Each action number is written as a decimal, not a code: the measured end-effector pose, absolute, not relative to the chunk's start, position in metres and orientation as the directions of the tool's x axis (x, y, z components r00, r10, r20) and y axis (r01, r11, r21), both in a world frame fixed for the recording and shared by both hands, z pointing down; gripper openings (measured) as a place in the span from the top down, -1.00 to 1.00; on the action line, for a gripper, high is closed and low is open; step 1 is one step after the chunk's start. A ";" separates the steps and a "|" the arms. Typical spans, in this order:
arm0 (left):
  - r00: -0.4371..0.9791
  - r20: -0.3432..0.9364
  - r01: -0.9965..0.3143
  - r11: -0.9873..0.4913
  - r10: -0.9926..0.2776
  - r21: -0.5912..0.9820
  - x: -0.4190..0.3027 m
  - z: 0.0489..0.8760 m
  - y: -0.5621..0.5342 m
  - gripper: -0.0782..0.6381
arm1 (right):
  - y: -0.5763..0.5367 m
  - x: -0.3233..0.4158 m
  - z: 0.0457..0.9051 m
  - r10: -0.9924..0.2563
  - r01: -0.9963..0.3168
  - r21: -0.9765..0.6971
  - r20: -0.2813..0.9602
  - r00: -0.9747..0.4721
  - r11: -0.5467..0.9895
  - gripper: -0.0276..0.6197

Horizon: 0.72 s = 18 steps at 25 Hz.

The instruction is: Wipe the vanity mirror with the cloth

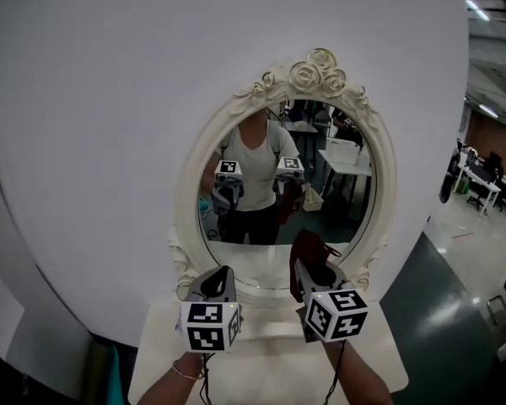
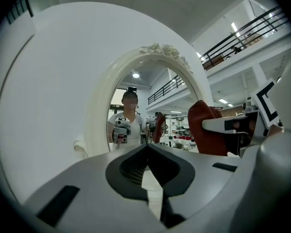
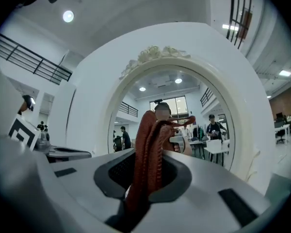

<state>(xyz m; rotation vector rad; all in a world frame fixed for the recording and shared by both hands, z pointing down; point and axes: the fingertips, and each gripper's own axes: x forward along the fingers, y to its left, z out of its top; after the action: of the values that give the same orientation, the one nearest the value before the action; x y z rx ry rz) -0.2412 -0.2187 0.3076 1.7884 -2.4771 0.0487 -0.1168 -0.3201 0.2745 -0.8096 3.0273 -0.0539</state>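
An oval vanity mirror point(image 1: 341, 194) in an ornate white frame with roses on top stands upright on a white table point(image 1: 270, 368). A dark red cloth point(image 1: 307, 251) is pinched in my right gripper point(image 1: 309, 270), which is shut on it and held just in front of the mirror's lower rim. In the right gripper view the cloth point(image 3: 148, 149) sticks up between the jaws before the mirror point(image 3: 199, 89). My left gripper point(image 1: 221, 277) sits beside it to the left, shut and empty, and its own view shows its tips point(image 2: 146, 147) meeting in front of the mirror point(image 2: 136, 86).
A large round white board point(image 1: 110, 142) stands right behind the mirror. To the right lies an open floor point(image 1: 455, 260) with desks and chairs point(image 1: 489, 175). The mirror reflects a person holding both grippers.
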 end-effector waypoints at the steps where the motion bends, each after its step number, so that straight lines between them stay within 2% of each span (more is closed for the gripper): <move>1: -0.308 0.077 -0.950 0.311 -0.948 0.023 -0.242 0.295 -0.222 0.76 | -0.322 -0.119 0.261 -0.497 -0.497 -0.001 -0.005 -0.868 0.868 0.71; 4: -0.297 0.053 -0.954 0.298 -0.953 0.010 -0.242 0.260 -0.230 0.76 | -0.326 -0.127 0.217 -0.491 -0.489 0.142 -0.021 -0.871 0.861 0.70; 7: -0.290 0.055 -0.957 0.291 -0.955 0.007 -0.242 0.232 -0.236 0.76 | -0.325 -0.140 0.175 -0.485 -0.457 0.359 -0.013 -0.874 0.814 0.71; 12: -0.329 0.046 -0.944 0.327 -0.943 -0.034 -0.258 0.195 -0.237 0.76 | -0.313 -0.176 0.124 -0.505 -0.318 0.756 0.019 -0.863 0.572 0.71; 18: -0.364 0.018 -0.931 0.363 -0.931 -0.037 -0.283 0.162 -0.229 0.76 | -0.308 -0.224 0.088 -0.532 -0.196 0.915 0.025 -0.846 0.354 0.71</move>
<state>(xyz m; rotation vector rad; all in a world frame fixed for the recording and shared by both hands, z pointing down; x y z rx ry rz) -0.2834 -0.2287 0.1620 1.7747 -2.5989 0.0632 -0.2239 -0.3080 0.0883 -0.7922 2.8331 1.8320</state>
